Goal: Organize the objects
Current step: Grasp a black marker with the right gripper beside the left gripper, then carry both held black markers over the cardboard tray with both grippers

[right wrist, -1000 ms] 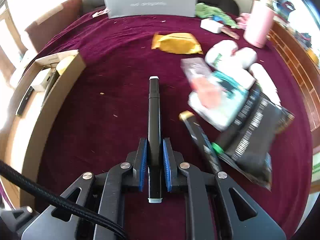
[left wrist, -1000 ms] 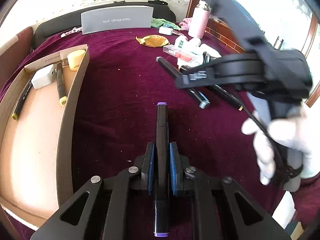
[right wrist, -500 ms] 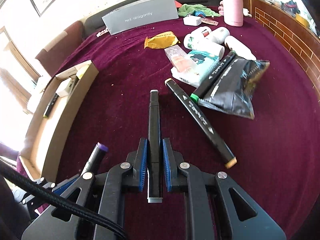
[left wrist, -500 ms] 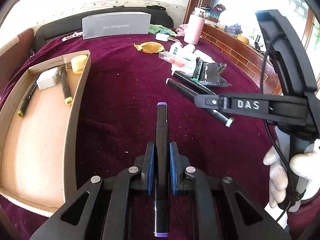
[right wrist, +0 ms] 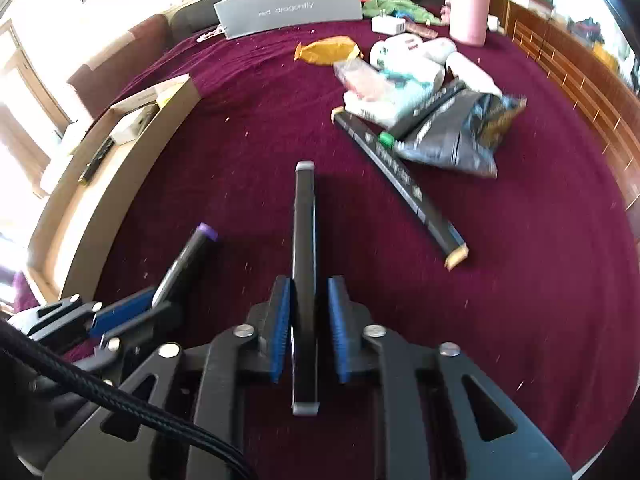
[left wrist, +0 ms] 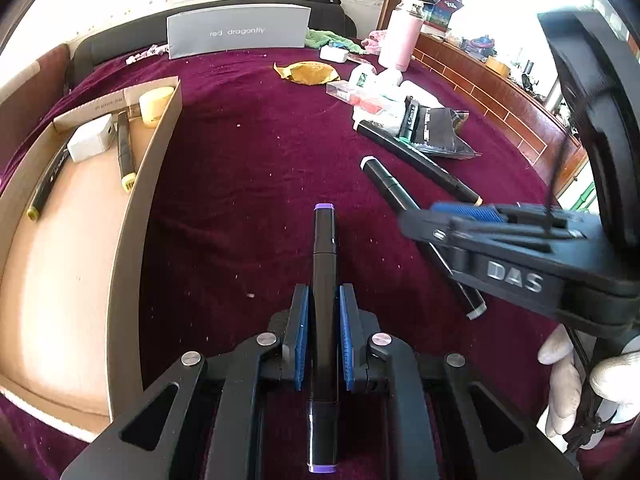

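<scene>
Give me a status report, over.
Left gripper shut on purple-capped marker. Right gripper shut on grey-capped marker. Cardboard box left of both, path unobstructed.

A purple-capped marker (left wrist: pixel 324 280) is clamped between the left gripper (left wrist: pixel 323 316) pads. A grey-capped marker (left wrist: pixel 390 188) is held by the right gripper (left wrist: pixel 452 216), above maroon cloth (left wrist: pixel 240 184).
</scene>
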Demonstrator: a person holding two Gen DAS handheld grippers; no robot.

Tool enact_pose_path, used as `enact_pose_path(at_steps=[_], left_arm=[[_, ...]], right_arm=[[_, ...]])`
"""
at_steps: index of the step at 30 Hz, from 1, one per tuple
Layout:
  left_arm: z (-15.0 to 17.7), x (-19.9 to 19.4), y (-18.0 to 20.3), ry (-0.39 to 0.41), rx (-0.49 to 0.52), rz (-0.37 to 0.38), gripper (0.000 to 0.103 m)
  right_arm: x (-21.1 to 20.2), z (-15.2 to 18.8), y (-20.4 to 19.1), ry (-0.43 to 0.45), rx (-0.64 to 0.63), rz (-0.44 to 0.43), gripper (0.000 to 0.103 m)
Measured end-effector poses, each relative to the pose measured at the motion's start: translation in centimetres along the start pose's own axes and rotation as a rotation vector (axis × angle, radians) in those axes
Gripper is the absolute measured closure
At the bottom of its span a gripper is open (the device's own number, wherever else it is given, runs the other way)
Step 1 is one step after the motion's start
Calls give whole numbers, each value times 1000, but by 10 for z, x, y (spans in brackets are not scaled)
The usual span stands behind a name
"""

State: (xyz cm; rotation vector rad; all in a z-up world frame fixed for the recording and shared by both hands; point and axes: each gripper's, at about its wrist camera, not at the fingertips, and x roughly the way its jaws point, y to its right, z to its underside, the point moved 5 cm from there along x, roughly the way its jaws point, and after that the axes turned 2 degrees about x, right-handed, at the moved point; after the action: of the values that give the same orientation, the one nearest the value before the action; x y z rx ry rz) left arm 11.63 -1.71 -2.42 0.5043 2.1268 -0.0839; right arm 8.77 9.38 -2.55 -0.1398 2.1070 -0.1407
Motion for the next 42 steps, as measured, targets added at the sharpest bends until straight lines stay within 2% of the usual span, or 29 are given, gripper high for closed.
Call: enact_pose_path(at_steps=[4,5,7,9,11,24,32,42], left_arm=[[0,1,2,21,11,-18,92],[0,0,2,26,14,-20,92],[1,0,1,35,8,-13,92],[0,-1,-2,37,-11,10,92],[0,-2,-5,35,-26,28,92],[-2,-33,-12,103,-53,44,92],[-8,-54,-30,145,-82,2,92],[-13,-69,-81,181,-150,-68,92]], right_arm=[[15,-10,-12,-8,-43,29,75],[16,-10,-16,12,-61,54,74],[15,-6,-22,27,-93,93,78],[11,-3,-21,26,-79,60,90],[7,-1,-17,16,-43,9,91],[-19,2,-27,51,-8,-81,90],[-40,-6,-52,72,-34,-139,90],[-44,-25,-96,77,-102,-182,90]])
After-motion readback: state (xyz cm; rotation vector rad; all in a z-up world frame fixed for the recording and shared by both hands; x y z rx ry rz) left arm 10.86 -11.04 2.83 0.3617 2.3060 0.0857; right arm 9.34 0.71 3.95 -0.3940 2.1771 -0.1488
